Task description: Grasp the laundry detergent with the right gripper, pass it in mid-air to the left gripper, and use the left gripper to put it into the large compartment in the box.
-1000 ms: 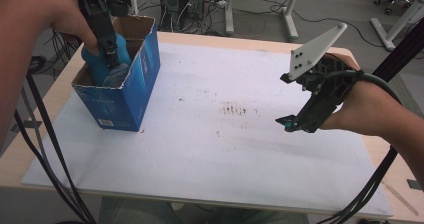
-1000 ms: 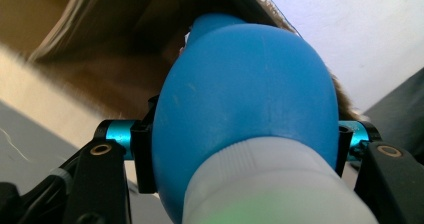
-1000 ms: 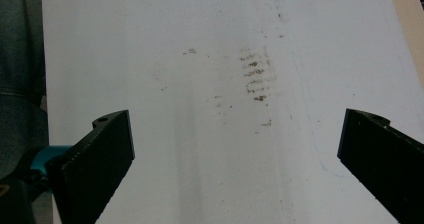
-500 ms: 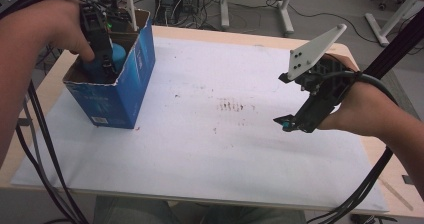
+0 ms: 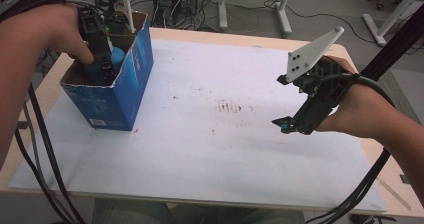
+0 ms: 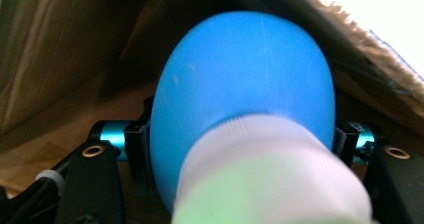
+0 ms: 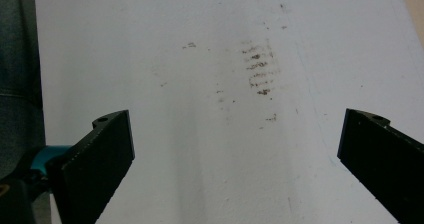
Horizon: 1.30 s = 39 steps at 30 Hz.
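A blue cardboard box (image 5: 122,96) stands open-topped at the table's far left. My left gripper (image 5: 102,69) reaches down inside it, and a blue rounded bottle (image 5: 117,59) with a white cap sits between the jaws. In the left gripper view the bottle (image 6: 240,84) spans the whole gap. The jaws have just been opening, though both pads (image 6: 140,149) still lie against the bottle's sides. My right gripper (image 5: 284,125) hovers open over the right of the white sheet (image 5: 200,134), with nothing between its fingers (image 7: 102,159).
The box's brown inner walls (image 6: 60,49) close in tightly around the left gripper. The white sheet carries dark smudges (image 5: 232,106) near its middle. Cables hang off the table's left and right front edges. Chair legs and equipment stand on the floor beyond the far edge.
My left hand has sunk deeper into the box with the blue bottle. The right hand has kept still.
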{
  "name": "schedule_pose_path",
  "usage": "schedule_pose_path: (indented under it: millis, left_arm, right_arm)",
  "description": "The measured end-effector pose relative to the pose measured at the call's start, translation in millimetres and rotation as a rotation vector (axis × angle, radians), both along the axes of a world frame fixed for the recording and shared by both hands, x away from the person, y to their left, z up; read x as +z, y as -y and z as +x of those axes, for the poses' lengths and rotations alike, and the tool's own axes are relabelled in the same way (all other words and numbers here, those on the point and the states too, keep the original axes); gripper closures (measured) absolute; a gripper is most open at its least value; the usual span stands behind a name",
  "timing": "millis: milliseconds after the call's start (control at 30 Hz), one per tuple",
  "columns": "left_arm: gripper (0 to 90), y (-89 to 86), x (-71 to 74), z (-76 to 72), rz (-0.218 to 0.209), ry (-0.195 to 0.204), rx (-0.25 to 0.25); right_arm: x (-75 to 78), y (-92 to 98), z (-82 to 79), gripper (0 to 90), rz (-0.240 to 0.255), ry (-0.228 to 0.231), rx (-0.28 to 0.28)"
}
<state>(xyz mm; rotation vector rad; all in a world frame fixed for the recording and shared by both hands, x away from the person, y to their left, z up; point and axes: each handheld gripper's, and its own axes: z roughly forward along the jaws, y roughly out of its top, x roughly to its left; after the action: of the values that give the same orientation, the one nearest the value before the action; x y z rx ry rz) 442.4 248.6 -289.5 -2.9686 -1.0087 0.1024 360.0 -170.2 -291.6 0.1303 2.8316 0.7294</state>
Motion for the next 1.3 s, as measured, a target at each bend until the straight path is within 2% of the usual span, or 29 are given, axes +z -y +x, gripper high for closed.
schedule_pose_path:
  millis: [400,567,767,1100,1300]
  left_arm:
    - [29.4,1.8,15.7,-2.2,0.002,0.013,0.008]
    - [27.2,0.4,23.5,-3.2,0.004,0.008,0.035]
    - [25.4,0.7,35.0,-6.2,0.003,0.030,0.039]
    - [21.6,5.6,66.7,-18.8,0.023,0.072,0.028]
    - [19.0,16.4,85.4,-29.5,0.022,0.088,-0.014]
  right_arm:
    - [0.4,0.2,-1.4,0.7,0.002,0.000,0.007]
    - [0.9,1.2,-2.0,0.7,0.007,-0.001,0.004]
    - [2.1,3.1,-1.7,0.7,0.012,-0.006,0.001]
    - [9.3,4.1,-1.1,0.7,0.009,0.002,0.007]
    - [16.1,6.1,-0.7,0.7,-0.002,-0.002,0.003]
